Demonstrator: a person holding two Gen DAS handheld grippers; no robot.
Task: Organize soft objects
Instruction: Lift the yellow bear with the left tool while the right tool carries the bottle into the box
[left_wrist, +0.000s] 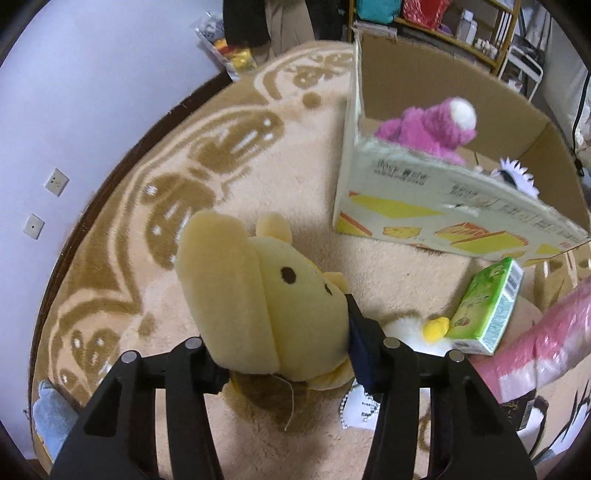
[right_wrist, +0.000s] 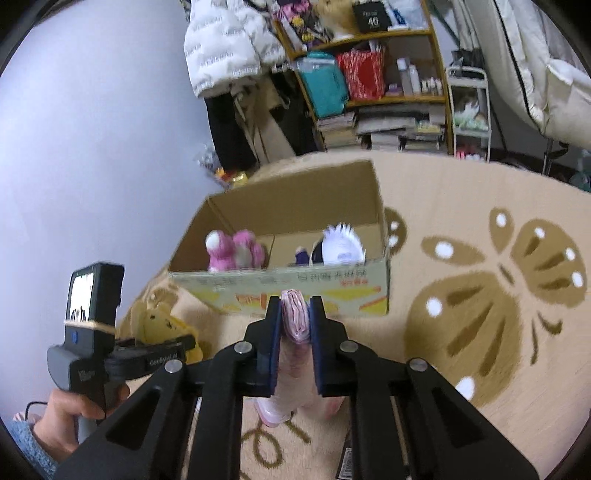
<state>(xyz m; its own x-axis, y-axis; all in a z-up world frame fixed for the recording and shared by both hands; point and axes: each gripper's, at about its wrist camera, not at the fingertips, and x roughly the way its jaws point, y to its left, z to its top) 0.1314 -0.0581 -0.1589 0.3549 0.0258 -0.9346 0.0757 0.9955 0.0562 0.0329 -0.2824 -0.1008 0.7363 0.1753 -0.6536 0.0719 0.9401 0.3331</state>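
Observation:
My left gripper (left_wrist: 280, 339) is shut on a yellow bear plush (left_wrist: 258, 295) and holds it above the beige rug; it also shows in the right wrist view (right_wrist: 162, 328). My right gripper (right_wrist: 294, 317) is shut on a pink plastic-wrapped soft pack (right_wrist: 294, 317), which shows at the right edge of the left wrist view (left_wrist: 546, 339). An open cardboard box (left_wrist: 436, 206) stands ahead, also in the right wrist view (right_wrist: 280, 291). Inside it lie a pink plush (left_wrist: 432, 125) and a white-and-dark plush (right_wrist: 340, 245).
A green carton (left_wrist: 487, 306) and a white-and-yellow plush (left_wrist: 417, 328) lie on the rug (left_wrist: 207, 184) by the box. Shelves (right_wrist: 369, 74) with books and bags, hanging coats and a wall stand beyond. The left hand-held gripper body (right_wrist: 92, 325) is at lower left.

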